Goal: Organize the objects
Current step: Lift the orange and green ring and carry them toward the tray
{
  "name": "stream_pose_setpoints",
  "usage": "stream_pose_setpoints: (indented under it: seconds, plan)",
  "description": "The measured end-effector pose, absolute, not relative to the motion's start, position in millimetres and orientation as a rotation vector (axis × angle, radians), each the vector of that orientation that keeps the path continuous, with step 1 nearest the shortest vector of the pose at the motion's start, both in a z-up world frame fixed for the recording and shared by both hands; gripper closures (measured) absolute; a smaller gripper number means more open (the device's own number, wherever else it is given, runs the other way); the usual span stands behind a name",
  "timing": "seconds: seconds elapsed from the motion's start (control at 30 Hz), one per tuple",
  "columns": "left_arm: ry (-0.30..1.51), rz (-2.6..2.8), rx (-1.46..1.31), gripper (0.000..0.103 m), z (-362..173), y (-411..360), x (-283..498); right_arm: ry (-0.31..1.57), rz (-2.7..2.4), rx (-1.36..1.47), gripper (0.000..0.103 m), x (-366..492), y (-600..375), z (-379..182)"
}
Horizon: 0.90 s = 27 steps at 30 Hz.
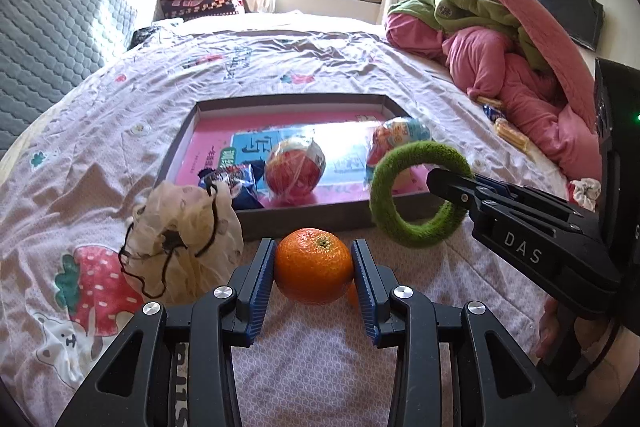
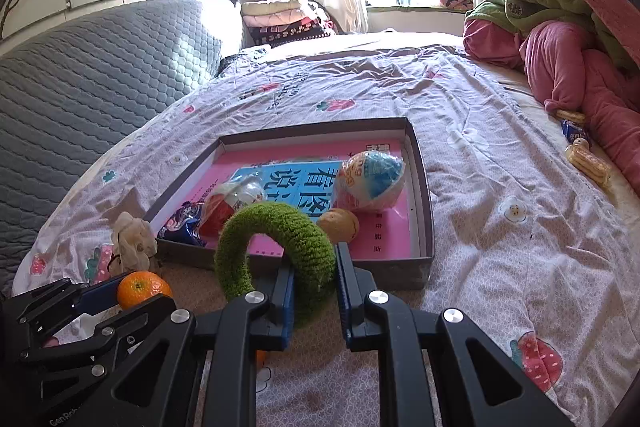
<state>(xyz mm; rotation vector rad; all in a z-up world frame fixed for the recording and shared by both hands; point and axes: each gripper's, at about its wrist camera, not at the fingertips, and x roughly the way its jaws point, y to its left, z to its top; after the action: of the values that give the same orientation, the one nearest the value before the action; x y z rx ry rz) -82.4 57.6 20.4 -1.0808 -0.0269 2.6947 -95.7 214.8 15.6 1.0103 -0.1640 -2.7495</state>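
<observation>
Gripping orange between both blue pads of left gripper, jaws closed on its sides, fruit just short of near wall of tray and above the bedsheet; same orange seen at lower left in right view. Pinching green ring in right gripper, jaws narrowed onto one side of the ring, ring standing upright, held at the tray's near right corner. Tray on bed, shallow, dark walls, pink printed sheet inside. Inside tray: red wrapped ball near middle, blue-white wrapped ball toward right side, small tan round thing by the near wall, dark blue snack packet at near left corner. Outside tray: sheer drawstring pouch with black cord, just left of left gripper, touching tray's near left corner area. Farther right on bed: blue packet and wafer sticks beside pink bedding, well apart from tray. Second bit of orange colour under the held orange, cannot tell what.
</observation>
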Motion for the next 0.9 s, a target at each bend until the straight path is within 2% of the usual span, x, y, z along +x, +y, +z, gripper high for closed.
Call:
stream_pose_setpoints:
  seconds: [0.9]
  plan:
    - [-0.103,2.822,-0.915,0.064,55,33,-96,-0.238,-2.841,0.769,0.085,-91,215,55]
